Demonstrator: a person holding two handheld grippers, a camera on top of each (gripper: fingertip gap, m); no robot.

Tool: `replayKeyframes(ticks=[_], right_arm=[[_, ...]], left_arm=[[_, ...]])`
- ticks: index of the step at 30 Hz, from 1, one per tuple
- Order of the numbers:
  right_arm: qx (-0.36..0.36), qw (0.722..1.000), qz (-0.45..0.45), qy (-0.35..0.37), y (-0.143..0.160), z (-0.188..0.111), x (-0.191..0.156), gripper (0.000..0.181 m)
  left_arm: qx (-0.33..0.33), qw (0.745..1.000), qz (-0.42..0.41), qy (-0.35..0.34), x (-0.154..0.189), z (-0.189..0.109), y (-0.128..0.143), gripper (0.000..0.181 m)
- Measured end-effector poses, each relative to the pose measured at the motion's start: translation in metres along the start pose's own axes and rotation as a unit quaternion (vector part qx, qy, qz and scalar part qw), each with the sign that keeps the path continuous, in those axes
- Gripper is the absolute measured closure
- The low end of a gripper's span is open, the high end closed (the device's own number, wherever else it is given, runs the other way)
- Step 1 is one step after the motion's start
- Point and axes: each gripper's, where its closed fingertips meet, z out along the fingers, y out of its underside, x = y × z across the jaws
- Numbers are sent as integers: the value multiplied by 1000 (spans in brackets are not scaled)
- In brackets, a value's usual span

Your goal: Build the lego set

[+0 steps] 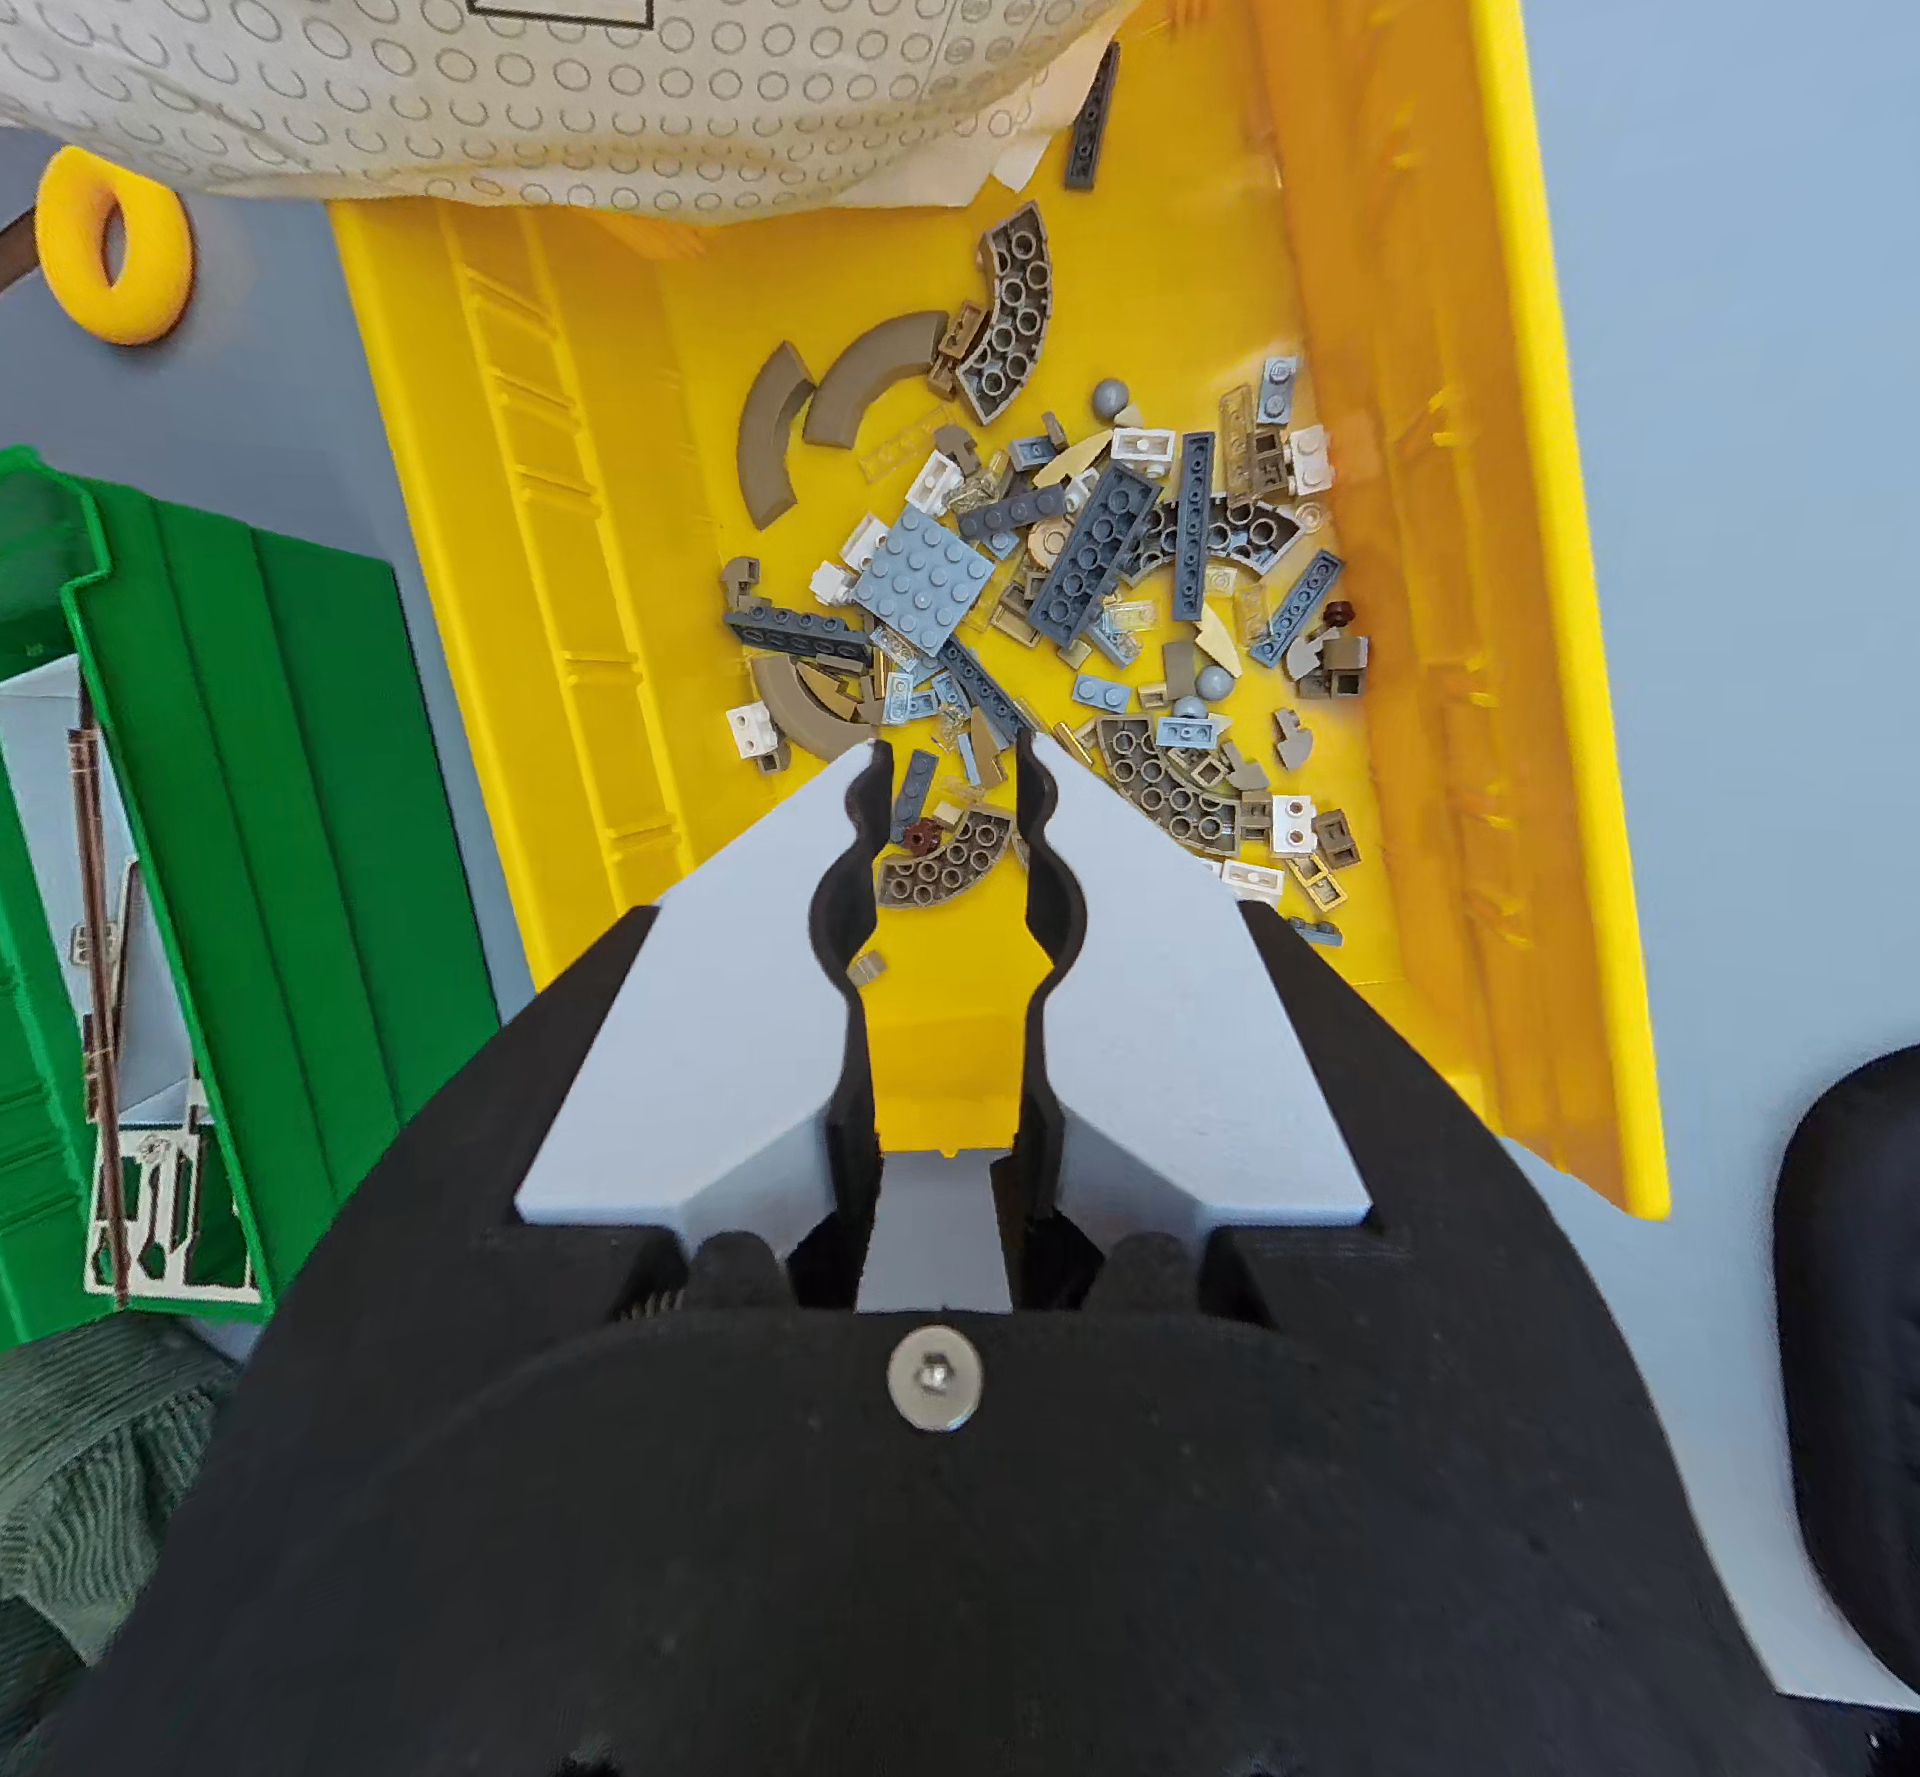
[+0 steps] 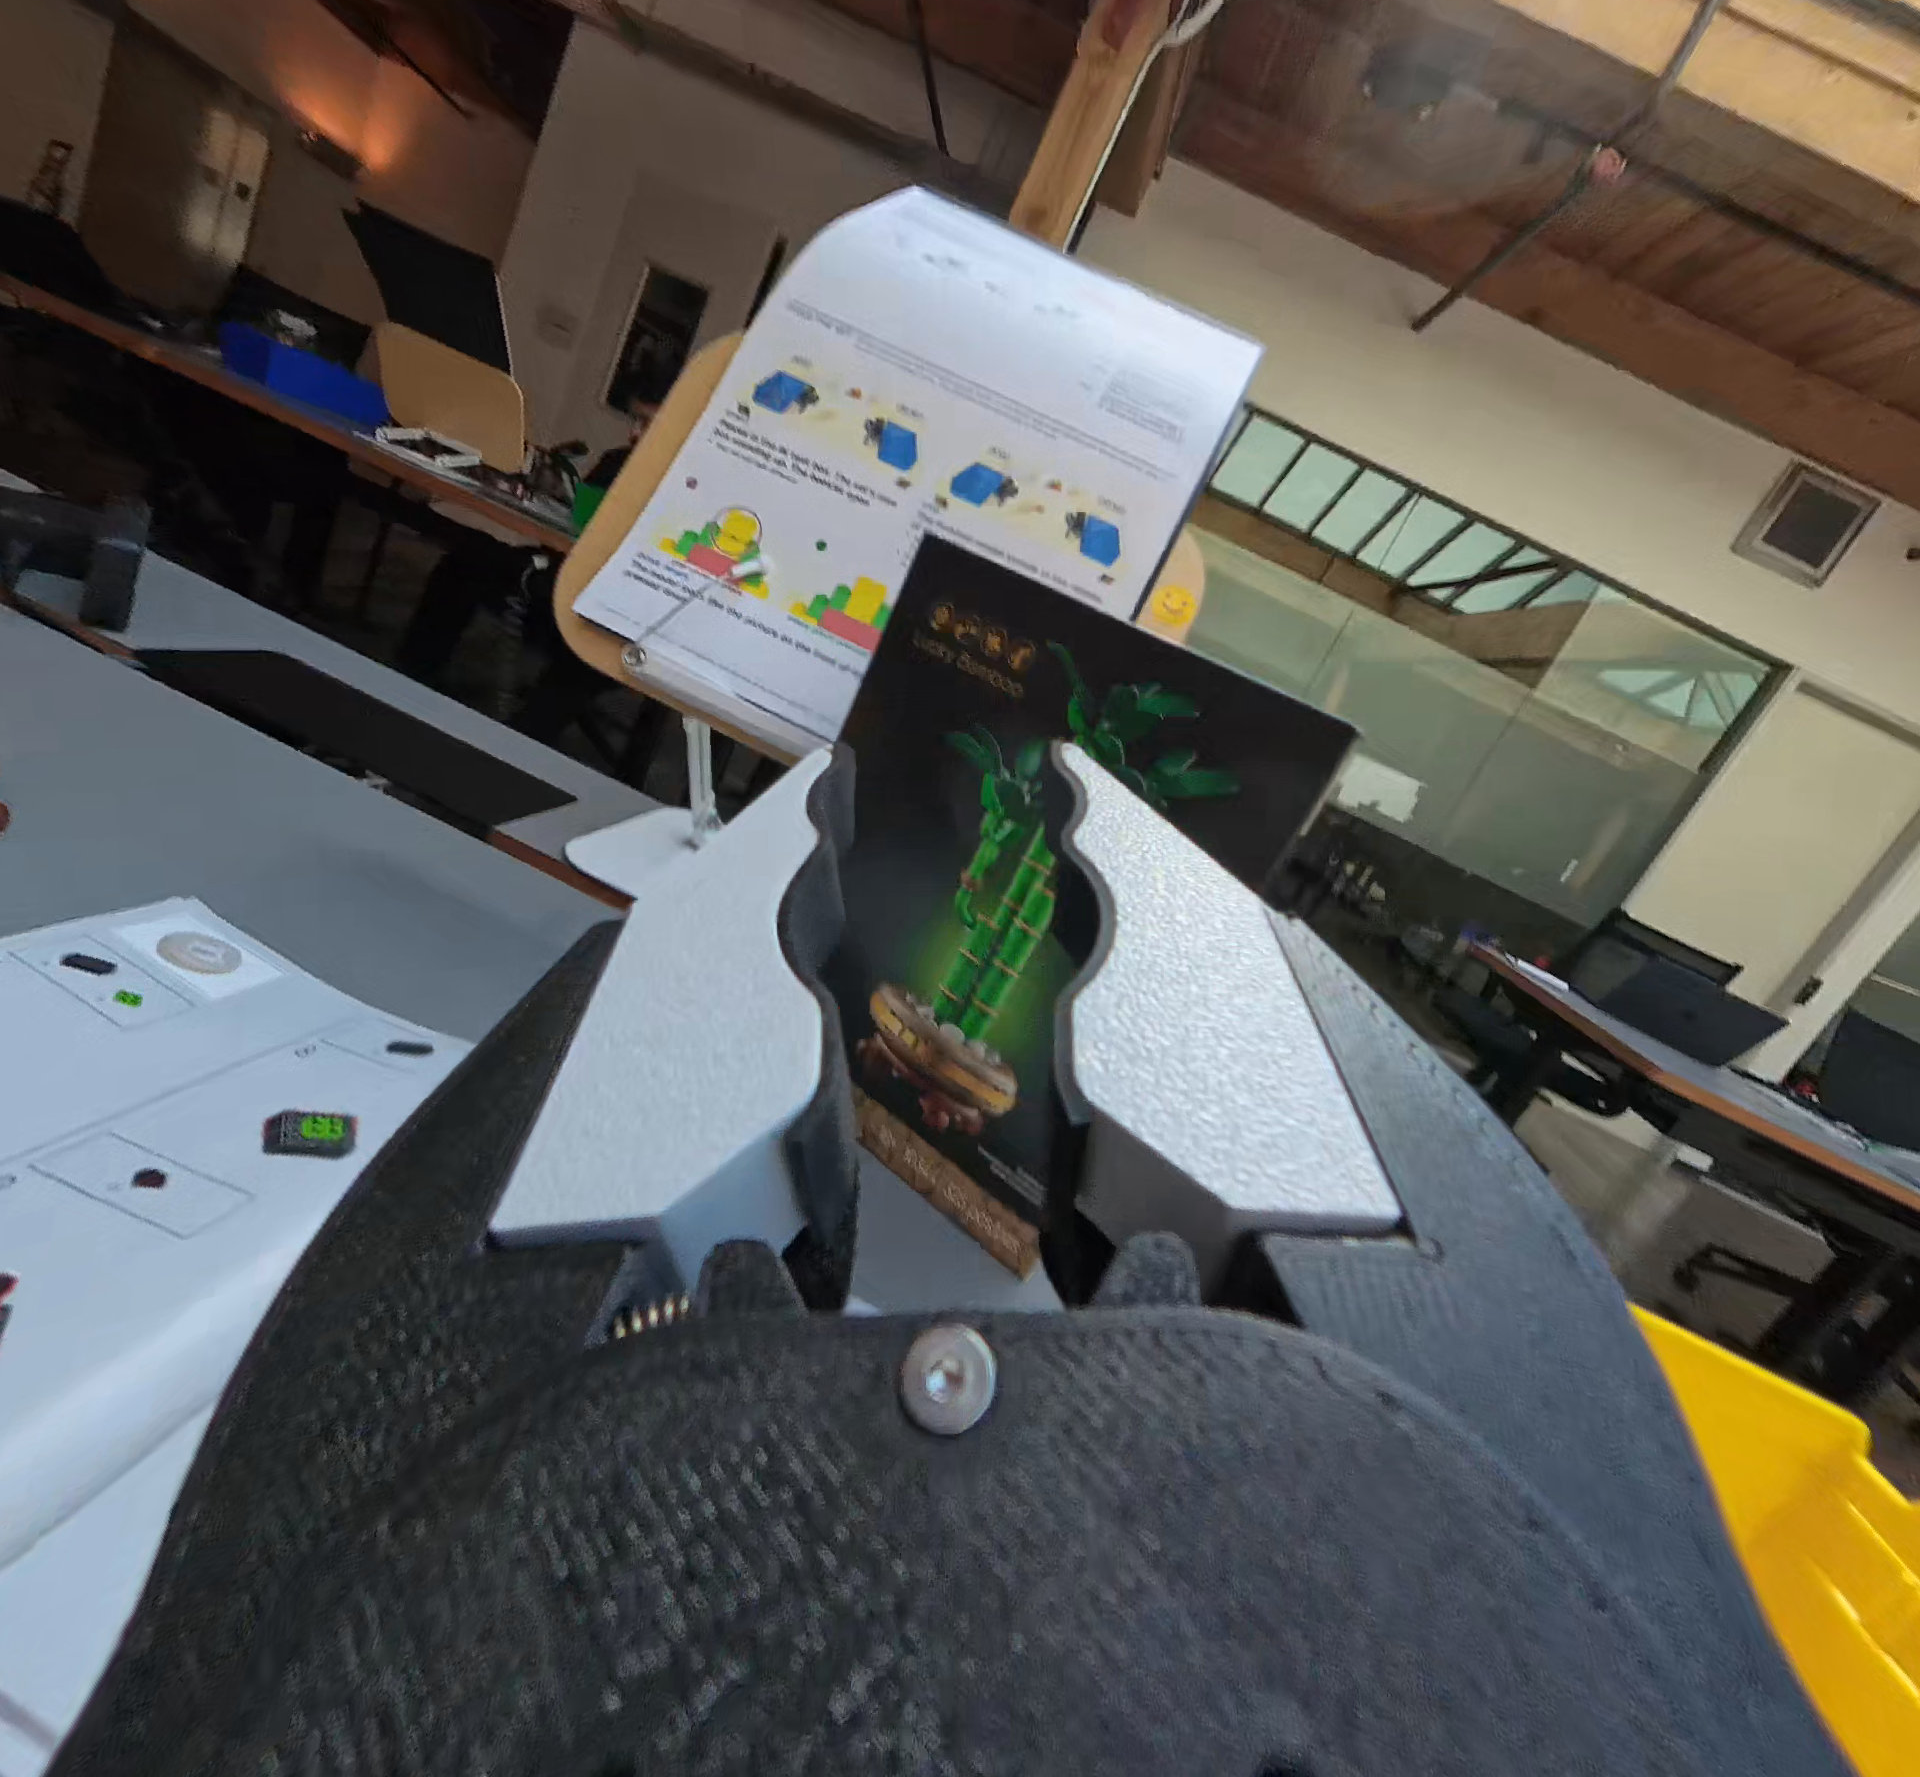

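Note:
A yellow bin (image 1: 582, 501) holds a loose pile of small lego pieces (image 1: 1049, 584): grey plates, tan curved bricks, white and clear bits. A white paper parts bag (image 1: 520, 23) lies over the bin's far end. My left gripper (image 1: 954, 745) hangs over the near part of the pile, open and empty, with a tan curved plate (image 1: 951, 860) showing between its fingers. My right gripper (image 2: 943, 766) is raised and tilted up, open and empty. Beyond it stands a dark lego booklet with a green bamboo picture (image 2: 987, 896).
A green bin (image 1: 260, 844) with paper sheets stands left of the yellow bin, a yellow ring (image 1: 109, 247) beyond it. A black object (image 1: 1860, 1312) lies at the right. In the right wrist view an instruction sheet on a stand (image 2: 935, 439), printed sheets (image 2: 156, 1104) and the yellow bin's corner (image 2: 1808, 1519) show.

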Motion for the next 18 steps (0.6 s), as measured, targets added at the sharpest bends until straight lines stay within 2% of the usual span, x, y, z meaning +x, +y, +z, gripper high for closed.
replayKeyframes(ticks=[3, 4, 6, 11, 15, 18], right_arm=[[-156, 987, 15, -41, 55, -10, 11, 143], [-186, 980, 23, -71, 71, -17, 9, 143], [-218, 972, 29, -84, 99, -31, 16, 144], [-241, 963, 64, -101, 111, -45, 12, 147], [-349, 932, 43, -89, 155, -52, 7, 147], [-364, 916, 127, -111, 161, -54, -1, 147]], left_arm=[[-16, 1000, -13, -6, 5, 5, -2, 157], [-21, 1000, -19, -7, 5, 8, -3, 156], [-32, 999, -41, -9, 4, 12, -5, 156], [-38, 997, -62, -31, -2, 10, -13, 155], [-19, 996, -80, -46, -8, 6, -21, 155], [14, 994, -102, -43, -11, 4, -29, 155]])
